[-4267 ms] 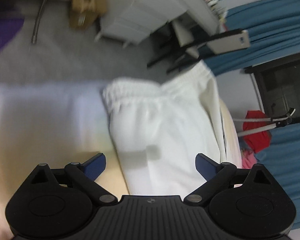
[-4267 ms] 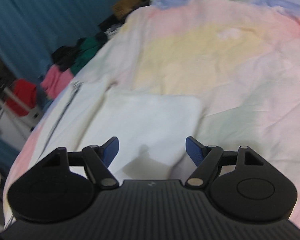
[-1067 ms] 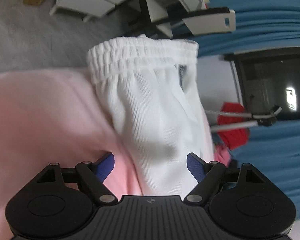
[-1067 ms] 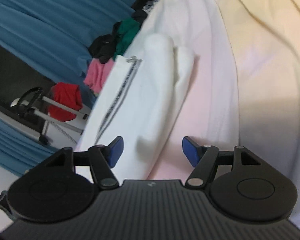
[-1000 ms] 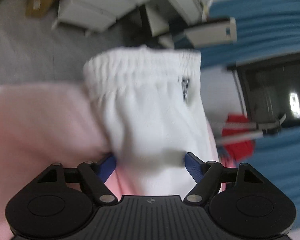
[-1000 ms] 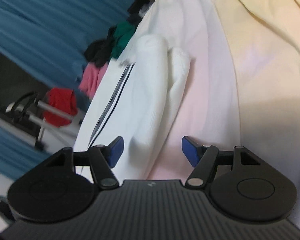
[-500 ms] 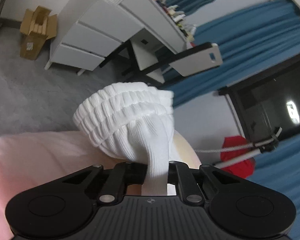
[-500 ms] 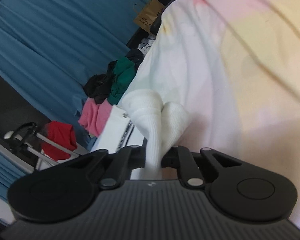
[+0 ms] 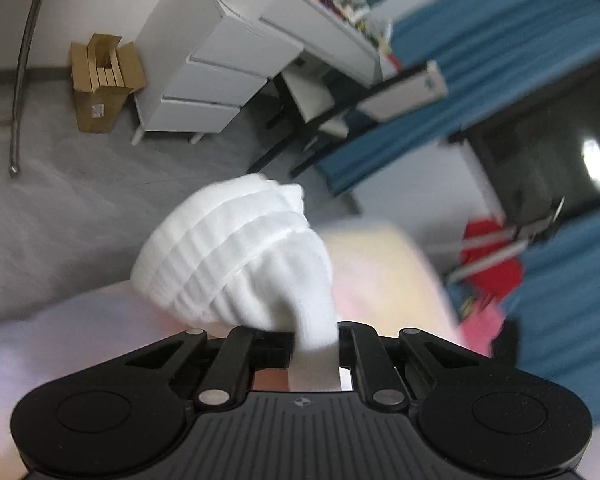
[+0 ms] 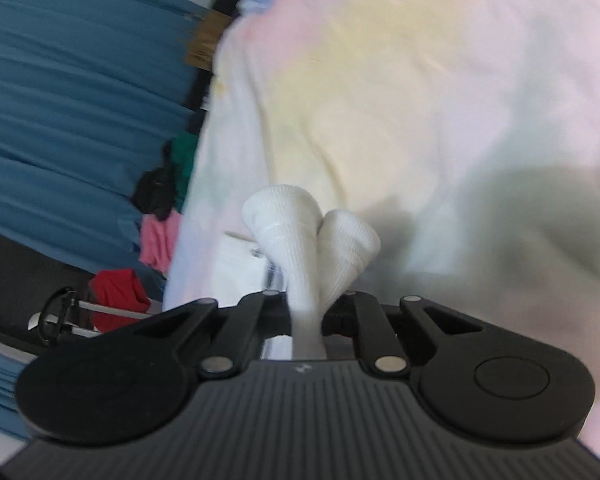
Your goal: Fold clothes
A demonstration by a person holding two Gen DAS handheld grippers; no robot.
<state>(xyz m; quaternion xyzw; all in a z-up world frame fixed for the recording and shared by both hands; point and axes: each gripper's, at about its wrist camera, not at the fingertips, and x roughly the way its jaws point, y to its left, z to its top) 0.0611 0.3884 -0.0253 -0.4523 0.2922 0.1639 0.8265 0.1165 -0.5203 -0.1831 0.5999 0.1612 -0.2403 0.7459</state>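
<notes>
A pair of white ribbed trousers is held at both ends above a pastel bedsheet (image 10: 439, 92). My left gripper (image 9: 315, 350) is shut on the bunched elastic waistband (image 9: 236, 256), which bulges forward over the fingers. In the right wrist view my right gripper (image 10: 307, 322) is shut on the two white leg ends (image 10: 311, 240), which stick up side by side between the fingers. A flat white part of the garment with a dark stripe (image 10: 240, 268) lies on the bed just left of the right gripper. The stretch of cloth between the two grips is hidden.
Left wrist view: a white drawer unit (image 9: 216, 68), a cardboard box (image 9: 100, 84) and a black-legged desk (image 9: 359, 96) stand on the grey floor beyond the bed's edge. Blue curtains (image 10: 72, 120) hang behind. Pink, green and black clothes (image 10: 164, 208) and a red garment (image 10: 116, 292) lie at the bedside.
Both grippers closed on the white trousers, the left on the waistband and the right on the leg ends. Both have since lifted the cloth off the bed and swung sideways.
</notes>
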